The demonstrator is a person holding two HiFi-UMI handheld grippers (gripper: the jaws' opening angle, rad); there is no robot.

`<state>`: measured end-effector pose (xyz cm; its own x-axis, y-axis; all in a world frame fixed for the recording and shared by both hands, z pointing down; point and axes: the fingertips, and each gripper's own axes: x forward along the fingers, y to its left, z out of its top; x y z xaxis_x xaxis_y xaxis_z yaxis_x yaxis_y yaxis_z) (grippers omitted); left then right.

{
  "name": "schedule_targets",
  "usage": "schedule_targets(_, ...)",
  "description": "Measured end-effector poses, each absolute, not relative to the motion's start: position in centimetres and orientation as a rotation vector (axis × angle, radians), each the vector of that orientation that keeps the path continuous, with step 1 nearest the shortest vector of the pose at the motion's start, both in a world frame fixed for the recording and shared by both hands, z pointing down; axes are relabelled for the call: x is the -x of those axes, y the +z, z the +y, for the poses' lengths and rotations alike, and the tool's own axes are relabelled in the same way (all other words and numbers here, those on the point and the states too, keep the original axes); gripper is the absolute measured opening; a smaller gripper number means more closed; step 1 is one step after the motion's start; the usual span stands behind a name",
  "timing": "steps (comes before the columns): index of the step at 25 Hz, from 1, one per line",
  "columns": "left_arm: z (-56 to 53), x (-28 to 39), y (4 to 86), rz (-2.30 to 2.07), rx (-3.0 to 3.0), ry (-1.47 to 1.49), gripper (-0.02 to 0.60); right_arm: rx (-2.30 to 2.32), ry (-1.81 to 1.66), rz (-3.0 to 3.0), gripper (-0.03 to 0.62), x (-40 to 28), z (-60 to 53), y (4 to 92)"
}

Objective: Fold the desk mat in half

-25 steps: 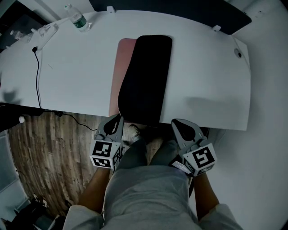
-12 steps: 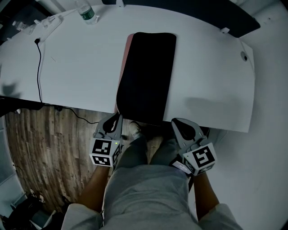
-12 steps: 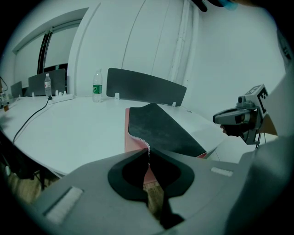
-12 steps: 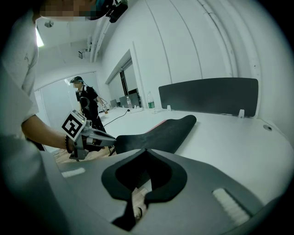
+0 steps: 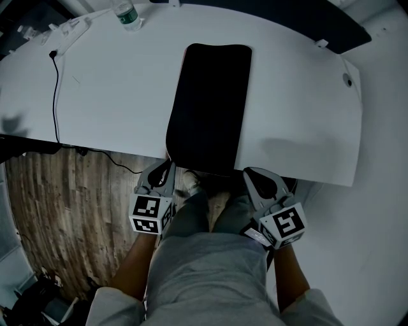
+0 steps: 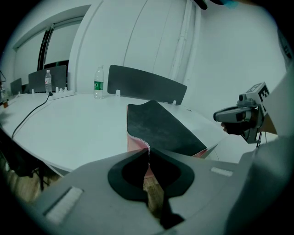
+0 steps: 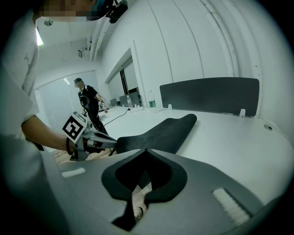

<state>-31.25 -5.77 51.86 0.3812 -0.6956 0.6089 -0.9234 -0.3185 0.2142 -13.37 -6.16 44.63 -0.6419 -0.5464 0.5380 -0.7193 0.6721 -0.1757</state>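
I have the desk mat (image 5: 210,105) folded over with its black side up. It lies as one long strip across the middle of the bench (image 5: 108,95), running from the near edge toward the far edge. Its near end hangs slightly past the near edge.

My left claw (image 5: 168,165) sits at the mat's near left corner. In the left gripper view its jaws are pinched together on the pink edge of the lower layer (image 6: 138,142), right at the tips.

My right claw (image 5: 248,172) hangs just off the bench's near edge, close beside the mat's near right corner. From the left gripper view it looks clear of the mat. In the right gripper view its jaws are together with nothing between them.

A water bottle (image 5: 127,14) stands at the bench's far left edge. A black cable (image 5: 56,95) trails down the left side and over the near edge. Wooden floor (image 5: 70,210) shows below.
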Motion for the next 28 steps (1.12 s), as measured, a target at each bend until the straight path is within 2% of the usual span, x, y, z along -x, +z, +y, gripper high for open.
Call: schedule_targets(28, -4.6, 32.0, 56.3, -1.315, -2.013, 0.606, 0.052, -0.989, 0.55, -2.408, 0.008, 14.9, -5.3, 45.6)
